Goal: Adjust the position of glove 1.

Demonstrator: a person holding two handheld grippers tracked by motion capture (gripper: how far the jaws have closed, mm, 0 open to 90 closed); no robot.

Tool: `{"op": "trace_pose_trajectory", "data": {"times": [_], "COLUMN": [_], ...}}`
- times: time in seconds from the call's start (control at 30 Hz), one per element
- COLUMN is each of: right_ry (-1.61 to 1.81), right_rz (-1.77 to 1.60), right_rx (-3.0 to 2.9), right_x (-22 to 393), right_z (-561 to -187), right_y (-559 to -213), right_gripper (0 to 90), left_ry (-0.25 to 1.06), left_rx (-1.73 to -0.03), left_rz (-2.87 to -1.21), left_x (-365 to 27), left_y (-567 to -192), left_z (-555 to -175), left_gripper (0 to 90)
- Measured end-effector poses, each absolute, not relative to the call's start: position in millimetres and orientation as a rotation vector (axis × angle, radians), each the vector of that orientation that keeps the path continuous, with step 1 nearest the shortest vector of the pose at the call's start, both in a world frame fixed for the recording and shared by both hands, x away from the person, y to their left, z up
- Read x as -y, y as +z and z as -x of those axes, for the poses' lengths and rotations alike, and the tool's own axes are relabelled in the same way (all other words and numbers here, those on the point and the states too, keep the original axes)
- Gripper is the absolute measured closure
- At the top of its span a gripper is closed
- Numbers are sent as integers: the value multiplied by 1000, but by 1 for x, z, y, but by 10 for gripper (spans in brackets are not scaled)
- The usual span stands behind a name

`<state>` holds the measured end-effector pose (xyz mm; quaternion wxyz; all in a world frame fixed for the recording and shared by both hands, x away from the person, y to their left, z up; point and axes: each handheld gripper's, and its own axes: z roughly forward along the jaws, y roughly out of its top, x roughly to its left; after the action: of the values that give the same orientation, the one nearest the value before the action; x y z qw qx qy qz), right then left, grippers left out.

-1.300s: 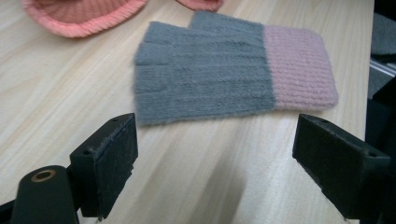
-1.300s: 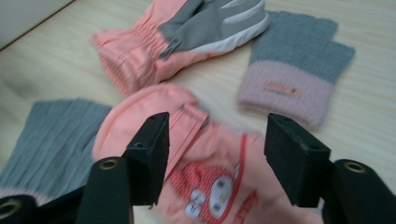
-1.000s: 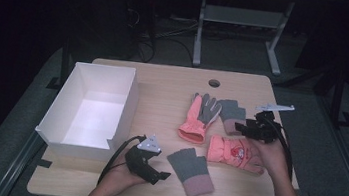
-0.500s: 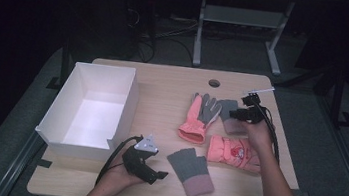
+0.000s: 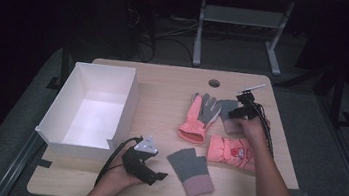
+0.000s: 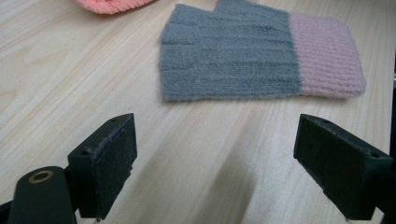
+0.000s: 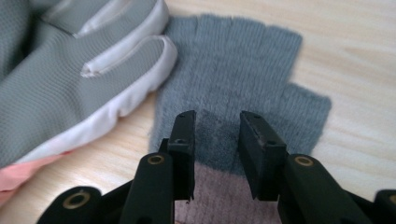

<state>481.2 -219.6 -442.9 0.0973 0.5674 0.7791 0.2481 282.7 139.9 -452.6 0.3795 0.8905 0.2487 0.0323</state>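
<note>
Two grey knit fingerless gloves with pink cuffs lie on the wooden table. One grey glove (image 5: 192, 169) (image 6: 233, 53) is near the front, just ahead of my left gripper (image 5: 159, 176) (image 6: 217, 135), whose jaws stand wide open over bare wood. The other grey glove (image 5: 228, 107) (image 7: 243, 70) lies at the far right, partly under a pink ski glove's grey palm (image 5: 201, 114) (image 7: 70, 74). My right gripper (image 5: 235, 113) (image 7: 218, 116) points down onto this glove near its cuff. Its jaws have just been closing, narrow now, with knit fabric between the tips and no clear pinch.
A second pink ski glove (image 5: 232, 151) lies under my right forearm. A white open box (image 5: 126, 102) stands at the left of the table. A cable hole (image 5: 214, 83) sits near the far edge. The table's right edge is close to my right hand.
My right gripper moved away from the near pink glove toward the far side and came down on the far grey knit glove, its jaws narrower. The left gripper stayed put.
</note>
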Motion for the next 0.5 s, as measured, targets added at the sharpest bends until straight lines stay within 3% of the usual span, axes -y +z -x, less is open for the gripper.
{"op": "trace_pose_trajectory", "data": {"times": [0.13,0.33,0.5], "right_ry": [724,723,751], "right_rz": [-1692,-1695,-1680], "right_rx": [-2310,-2313,-2323], "right_x": [220,220,224], "right_z": [-482,-483,-482], "right_y": [-449,-450,-449], "right_gripper": [698,843,869], "left_ry": [82,76,73], "left_rx": [-639,-634,-639], "left_rz": [-2273,-2284,-2286], "left_x": [-140,-139,-139], "left_y": [-453,-454,-455], "left_z": [-282,-282,-282], "left_gripper": [128,129,129]}}
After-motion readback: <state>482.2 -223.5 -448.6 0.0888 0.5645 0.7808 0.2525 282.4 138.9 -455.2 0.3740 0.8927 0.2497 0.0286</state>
